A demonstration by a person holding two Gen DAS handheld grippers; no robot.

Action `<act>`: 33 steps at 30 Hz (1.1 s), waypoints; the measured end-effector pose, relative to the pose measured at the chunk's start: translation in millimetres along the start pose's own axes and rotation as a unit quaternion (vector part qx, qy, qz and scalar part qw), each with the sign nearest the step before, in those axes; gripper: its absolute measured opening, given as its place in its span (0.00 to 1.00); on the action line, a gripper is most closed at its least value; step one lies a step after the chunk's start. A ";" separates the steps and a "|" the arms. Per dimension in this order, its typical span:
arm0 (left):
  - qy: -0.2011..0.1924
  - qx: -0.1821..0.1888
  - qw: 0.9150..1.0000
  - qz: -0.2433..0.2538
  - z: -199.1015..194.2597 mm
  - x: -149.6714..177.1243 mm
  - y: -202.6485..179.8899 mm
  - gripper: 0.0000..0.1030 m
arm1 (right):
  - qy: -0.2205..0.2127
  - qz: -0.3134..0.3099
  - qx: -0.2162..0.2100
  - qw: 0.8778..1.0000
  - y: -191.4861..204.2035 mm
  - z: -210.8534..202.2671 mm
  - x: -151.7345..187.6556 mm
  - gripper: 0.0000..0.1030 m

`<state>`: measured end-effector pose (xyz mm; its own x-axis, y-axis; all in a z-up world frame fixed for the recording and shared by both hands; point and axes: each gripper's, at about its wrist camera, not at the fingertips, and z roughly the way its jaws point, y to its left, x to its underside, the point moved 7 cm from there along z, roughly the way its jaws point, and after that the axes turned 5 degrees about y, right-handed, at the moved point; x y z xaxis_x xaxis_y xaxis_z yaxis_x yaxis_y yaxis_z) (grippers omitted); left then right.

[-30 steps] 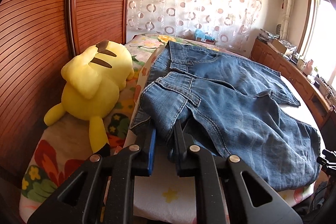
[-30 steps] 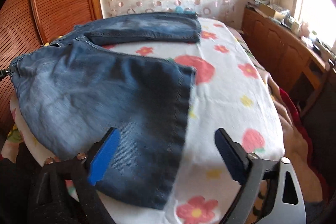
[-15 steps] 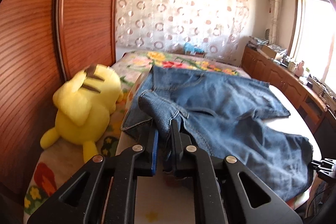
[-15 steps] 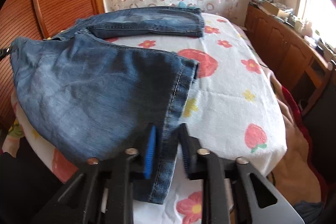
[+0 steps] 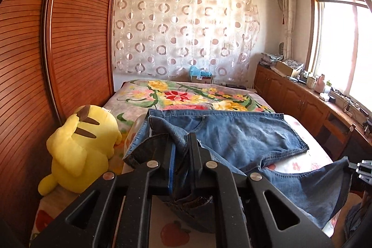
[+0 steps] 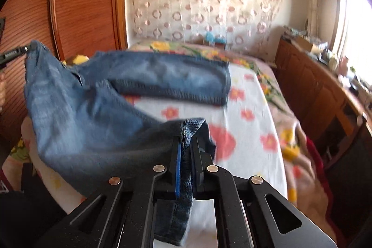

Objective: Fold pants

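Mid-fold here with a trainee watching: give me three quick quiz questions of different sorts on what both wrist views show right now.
1. True or false: the left claw is shut on the jeans.
2. Which part does the right claw pinch? A) waistband B) a leg's hem C) nothing
3. Fill in: the yellow plush toy lies between the jeans and the wooden ____.

Key: 1 true. 2 B. 3 wardrobe.
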<state>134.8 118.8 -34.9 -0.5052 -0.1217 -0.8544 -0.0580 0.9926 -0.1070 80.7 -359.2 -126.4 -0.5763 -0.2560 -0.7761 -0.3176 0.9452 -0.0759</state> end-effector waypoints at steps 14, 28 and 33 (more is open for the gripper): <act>0.014 -0.007 1.000 0.013 5.5 7.9 -1.6 0.10 | 0.035 -0.006 -0.035 0.999 15.2 86.0 -36.0 0.06; 0.022 -0.008 1.000 0.021 10.5 15.9 -8.0 0.10 | 0.041 0.062 -0.036 0.997 -18.4 52.1 7.5 0.44; 0.023 -0.007 0.999 0.022 12.4 18.5 -12.8 0.10 | 0.049 0.073 -0.040 0.995 -20.0 27.1 32.6 0.44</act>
<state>136.8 103.8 -55.6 -0.5466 -0.0788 -0.8337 -0.0464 0.9969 -0.0638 88.7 -380.9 -167.1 -0.6899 -0.1390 -0.7104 -0.2819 0.9555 0.0869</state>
